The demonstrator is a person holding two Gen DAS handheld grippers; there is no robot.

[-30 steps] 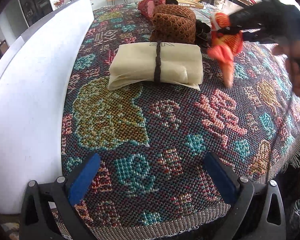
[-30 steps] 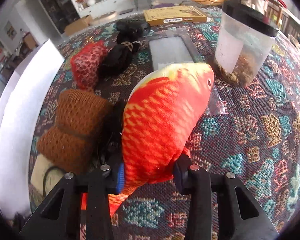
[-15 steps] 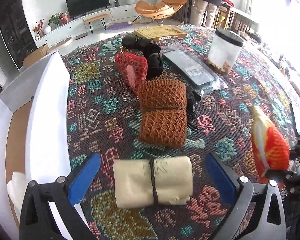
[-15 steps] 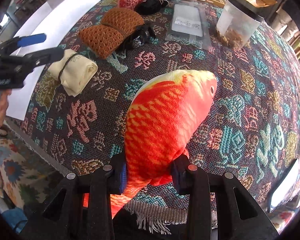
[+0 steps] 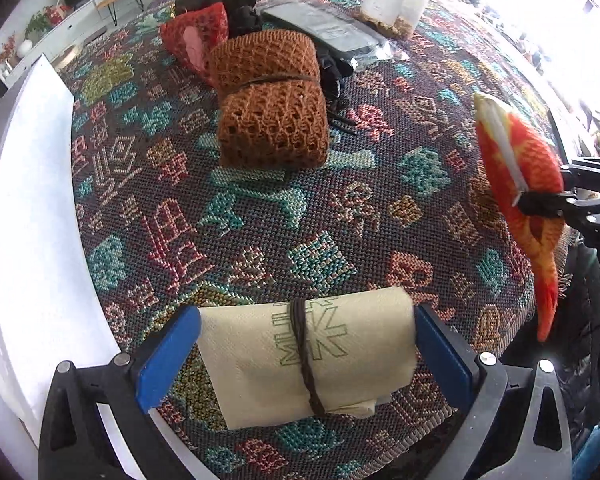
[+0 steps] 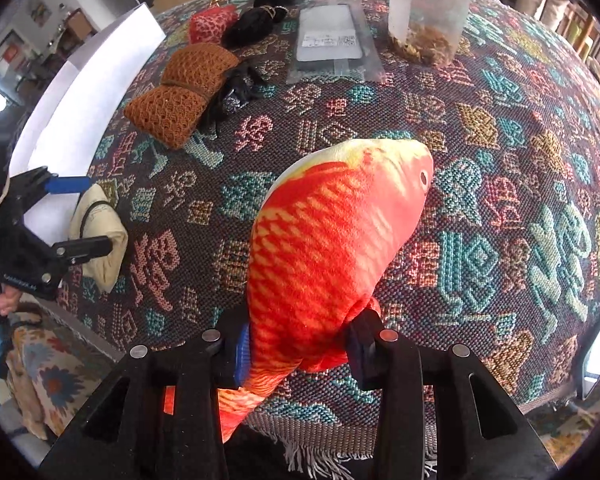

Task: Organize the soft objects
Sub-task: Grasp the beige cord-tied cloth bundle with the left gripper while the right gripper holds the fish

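The right gripper point(image 6: 296, 350), jaws just easing wider, clamps the plush fish point(image 6: 332, 248) near its tail, while the left gripper point(image 5: 306, 352), jaws apart, straddles the cream bundle point(image 5: 308, 356).

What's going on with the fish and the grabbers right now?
Right gripper clamps plush fish, jaws just easing wider. Left gripper straddles cream bundle. Nothing blocking.

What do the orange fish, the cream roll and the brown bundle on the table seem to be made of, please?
Orange fish: soft printed plush, probably stuffed; matt scale print, and it dents between the pads.
Cream roll: thin matt woven cloth, likely cotton; soft folds, green print, tied with dark cord.
Brown bundle: open netted knit or crochet, seemingly yarn; visible holes, also cord-tied.
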